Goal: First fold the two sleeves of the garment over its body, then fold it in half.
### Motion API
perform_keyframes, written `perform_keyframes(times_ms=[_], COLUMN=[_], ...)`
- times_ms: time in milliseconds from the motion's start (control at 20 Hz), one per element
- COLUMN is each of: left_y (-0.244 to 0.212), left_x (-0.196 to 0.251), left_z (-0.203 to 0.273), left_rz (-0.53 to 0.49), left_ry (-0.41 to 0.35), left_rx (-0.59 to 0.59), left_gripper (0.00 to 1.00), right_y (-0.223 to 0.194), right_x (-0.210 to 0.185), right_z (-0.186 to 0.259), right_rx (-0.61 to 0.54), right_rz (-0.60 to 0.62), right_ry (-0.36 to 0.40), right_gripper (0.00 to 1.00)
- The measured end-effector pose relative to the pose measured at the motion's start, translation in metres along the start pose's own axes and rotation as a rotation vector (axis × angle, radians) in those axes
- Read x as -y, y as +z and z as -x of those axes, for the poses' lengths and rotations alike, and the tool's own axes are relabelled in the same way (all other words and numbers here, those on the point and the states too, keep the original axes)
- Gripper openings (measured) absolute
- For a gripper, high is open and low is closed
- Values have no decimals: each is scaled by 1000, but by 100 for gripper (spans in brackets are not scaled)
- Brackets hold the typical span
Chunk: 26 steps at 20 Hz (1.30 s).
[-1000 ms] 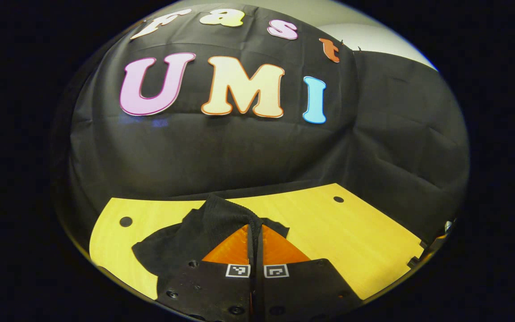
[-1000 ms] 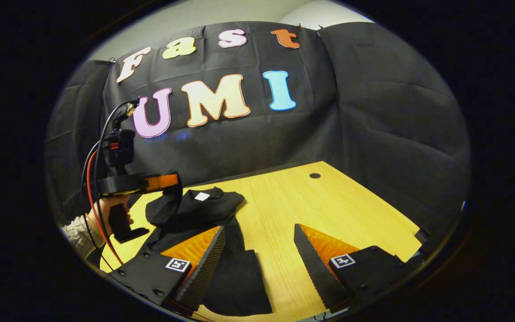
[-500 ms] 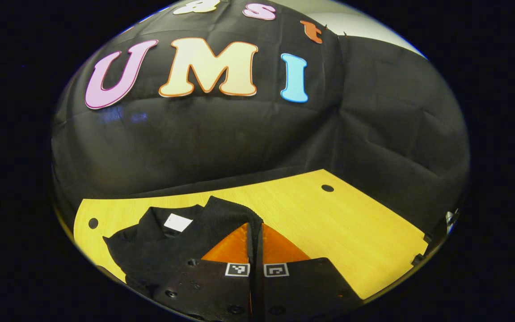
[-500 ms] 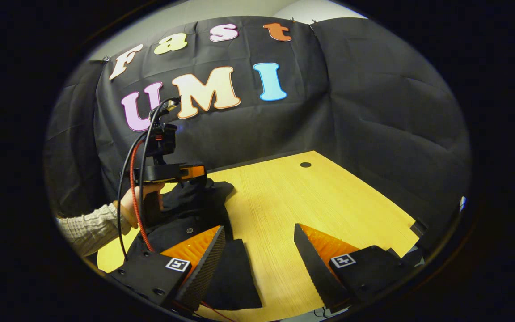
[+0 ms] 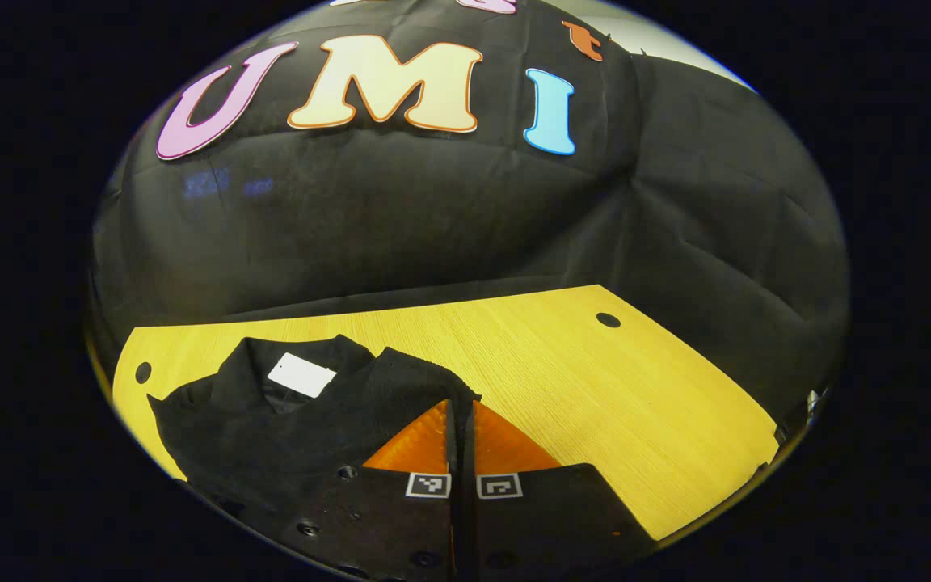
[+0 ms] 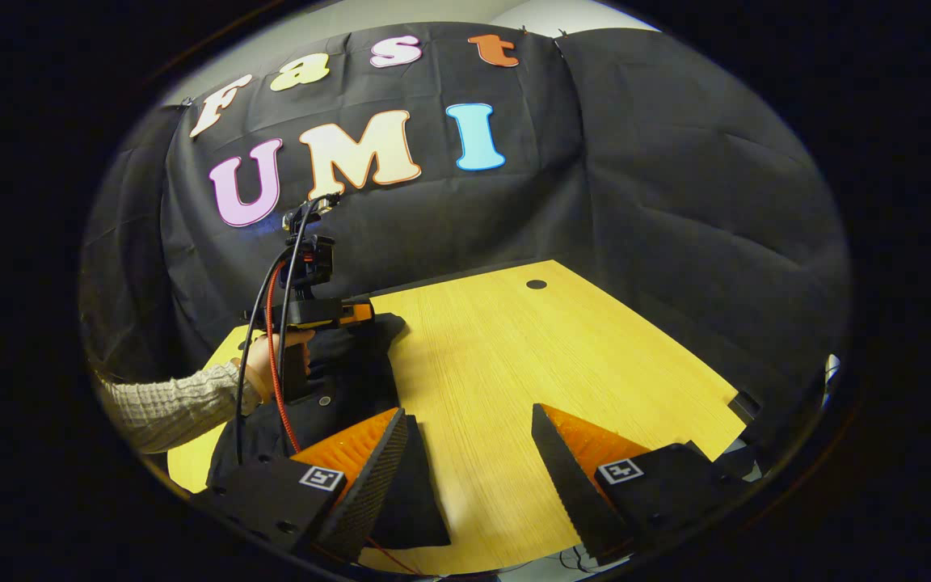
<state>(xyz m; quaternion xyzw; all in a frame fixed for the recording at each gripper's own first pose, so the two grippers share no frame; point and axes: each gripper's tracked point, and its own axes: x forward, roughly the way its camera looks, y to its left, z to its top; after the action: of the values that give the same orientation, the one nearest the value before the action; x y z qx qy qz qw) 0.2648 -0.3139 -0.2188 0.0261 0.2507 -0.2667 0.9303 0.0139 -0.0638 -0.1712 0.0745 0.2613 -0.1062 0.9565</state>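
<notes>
A black garment [image 5: 263, 428] with a white neck label [image 5: 301, 374] lies on the left part of the wooden table [image 5: 595, 388]. My left gripper [image 5: 461, 402] is shut on a fold of its black sleeve, held over the garment's body. In the right gripper view the left gripper [image 6: 364, 312], held by a hand [image 6: 267, 368], sits low over the garment [image 6: 348, 376]. My right gripper [image 6: 469, 432] stands open above the table near the front edge, with nothing between its fingers. Its left finger [image 6: 377, 469] hovers over the garment's lower edge.
The table [image 6: 498, 356] has a small round hole [image 6: 536, 284] at the far right and another hole [image 5: 142, 373] at the far left. Black cloth walls close the back and right side. A knitted sleeve [image 6: 166, 404] reaches in from the left.
The left gripper has carried the pinched sleeve across and down over the garment's body, and the neck label has come into view. The right gripper stays open and has drifted slightly.
</notes>
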Motion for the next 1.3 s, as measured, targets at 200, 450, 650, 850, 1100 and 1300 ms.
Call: perform_keyframes(times_ms=[200, 450, 650, 850, 1100, 1300], left_y=[2, 13, 34, 61, 66, 27], left_x=[13, 28, 11, -9, -43, -80], left_z=[-2, 8, 32, 76, 144, 196], left_rz=[8, 12, 10, -7, 13, 19], left_ry=[-22, -82, 5, 56, 132, 209], left_rx=[4, 30, 89, 176, 268, 258], left_gripper=[1, 75, 95, 95, 95, 95], right_y=[-5, -8, -10, -18, -37, -60], right_x=[4, 0, -5, -12, -30, -44], right_z=[0, -1, -3, -3, -2, -2], right_rx=[-7, -18, -17, -27, -45, -62], right_rz=[4, 20, 32, 46, 74, 89], right_ry=[0, 35, 69, 114, 186, 238], right_gripper=[98, 98, 98, 93, 93, 98])
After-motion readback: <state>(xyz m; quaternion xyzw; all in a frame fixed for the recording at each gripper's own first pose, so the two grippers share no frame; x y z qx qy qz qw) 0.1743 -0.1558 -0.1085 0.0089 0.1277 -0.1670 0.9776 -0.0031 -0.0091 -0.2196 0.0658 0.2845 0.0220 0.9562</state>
